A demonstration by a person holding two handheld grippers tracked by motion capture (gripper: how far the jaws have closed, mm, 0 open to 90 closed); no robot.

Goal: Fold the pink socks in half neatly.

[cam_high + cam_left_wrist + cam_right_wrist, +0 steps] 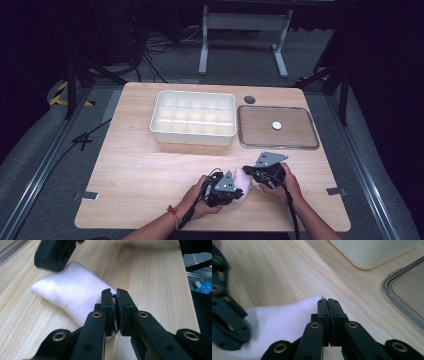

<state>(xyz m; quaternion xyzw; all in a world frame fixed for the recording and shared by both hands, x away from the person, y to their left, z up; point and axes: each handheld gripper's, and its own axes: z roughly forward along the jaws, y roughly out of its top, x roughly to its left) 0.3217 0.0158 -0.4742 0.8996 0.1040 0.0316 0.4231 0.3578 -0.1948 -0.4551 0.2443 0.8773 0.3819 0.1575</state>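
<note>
Both sets of fingers are closed, each pinching an edge of the pale pink cloth (72, 293): the left gripper (114, 308) grips its near end, and the right gripper (328, 312) clamps a corner at the centre of its own view. The cloth lies folded on the wooden surface (145, 170), low and right of centre in the high view. The step looks like folding or straightening it; next likely comes lifting it towards the white tray (194, 117) with compartments in the upper middle, beside the clear lid (278, 127).
</note>
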